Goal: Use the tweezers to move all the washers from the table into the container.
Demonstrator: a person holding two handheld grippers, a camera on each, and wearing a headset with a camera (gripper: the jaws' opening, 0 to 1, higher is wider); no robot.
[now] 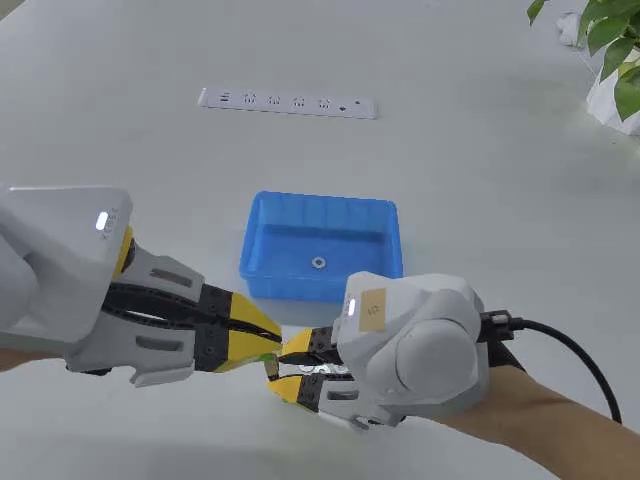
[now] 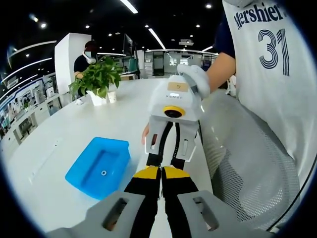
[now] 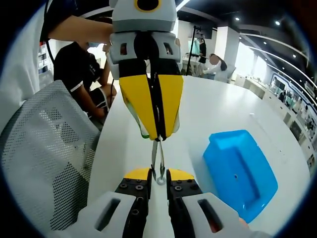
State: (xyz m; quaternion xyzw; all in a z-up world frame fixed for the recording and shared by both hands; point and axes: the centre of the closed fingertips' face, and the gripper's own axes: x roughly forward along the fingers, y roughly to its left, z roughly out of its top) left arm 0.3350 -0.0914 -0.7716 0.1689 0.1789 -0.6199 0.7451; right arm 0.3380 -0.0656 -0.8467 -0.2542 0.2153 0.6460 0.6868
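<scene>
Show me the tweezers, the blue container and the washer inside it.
tweezers point(image 3: 154, 158): right gripper view, on one thin metal leg.
blue container point(image 1: 285, 285): head view, on its near outer wall.
washer point(image 1: 318, 263): head view, on the ring, inside the container.

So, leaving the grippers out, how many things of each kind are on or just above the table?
Blue container: 1
Tweezers: 1
Washers I can make out: 2 (one inside the container, one at the tweezers' tips)
Power strip: 1
Potted plant: 1
Total: 6
</scene>
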